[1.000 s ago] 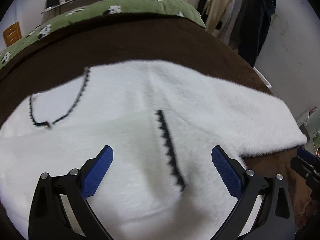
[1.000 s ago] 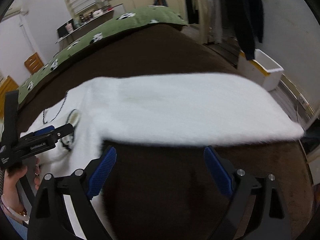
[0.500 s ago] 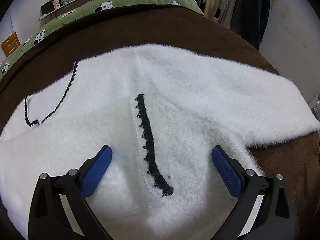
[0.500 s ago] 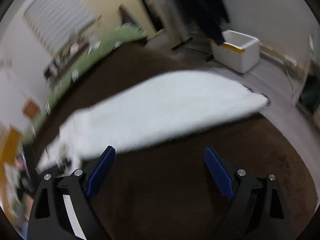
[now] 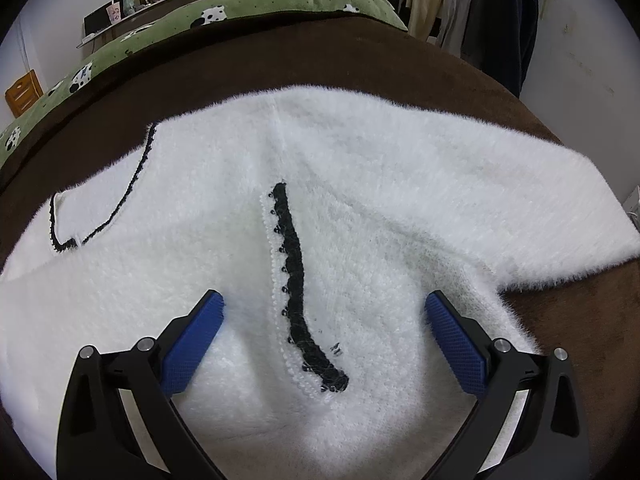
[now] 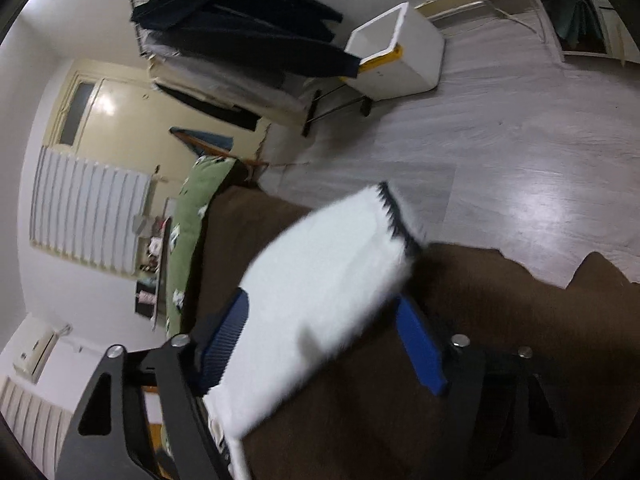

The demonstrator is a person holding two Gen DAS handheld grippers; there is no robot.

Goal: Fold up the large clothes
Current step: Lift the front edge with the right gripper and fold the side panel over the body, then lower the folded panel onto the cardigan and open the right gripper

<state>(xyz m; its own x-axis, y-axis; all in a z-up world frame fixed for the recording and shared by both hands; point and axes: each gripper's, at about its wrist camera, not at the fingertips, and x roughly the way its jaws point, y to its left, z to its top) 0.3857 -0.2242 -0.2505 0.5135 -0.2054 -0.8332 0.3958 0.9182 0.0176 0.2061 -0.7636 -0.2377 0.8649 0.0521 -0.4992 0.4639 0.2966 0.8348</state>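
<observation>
A white fuzzy sweater (image 5: 360, 184) lies flat on the brown blanket (image 5: 280, 60), with black trim at the neckline (image 5: 132, 176) and along a pocket edge (image 5: 292, 264). My left gripper (image 5: 324, 298) hovers open just over the sweater's body, and the pocket trim runs between its fingers. One sleeve (image 5: 520, 208) stretches out to the right. In the rolled, blurred right wrist view that sleeve (image 6: 320, 264) runs between the fingers of my right gripper (image 6: 320, 298), its black-trimmed cuff (image 6: 394, 216) beyond the tips. The jaws are closing and the pads stand at the sleeve's edges without a clear squeeze.
A green spotted cover (image 5: 260, 4) lies along the far side of the bed. A rack of hanging clothes (image 5: 480, 12) stands at the back right. A white foam box (image 6: 396, 52) sits on the pale floor (image 6: 520, 152) past the bed's edge.
My right gripper swung along the sleeve to its cuff end, rolled hard, and its jaws narrowed around the sleeve. My left gripper sank slightly closer to the sweater.
</observation>
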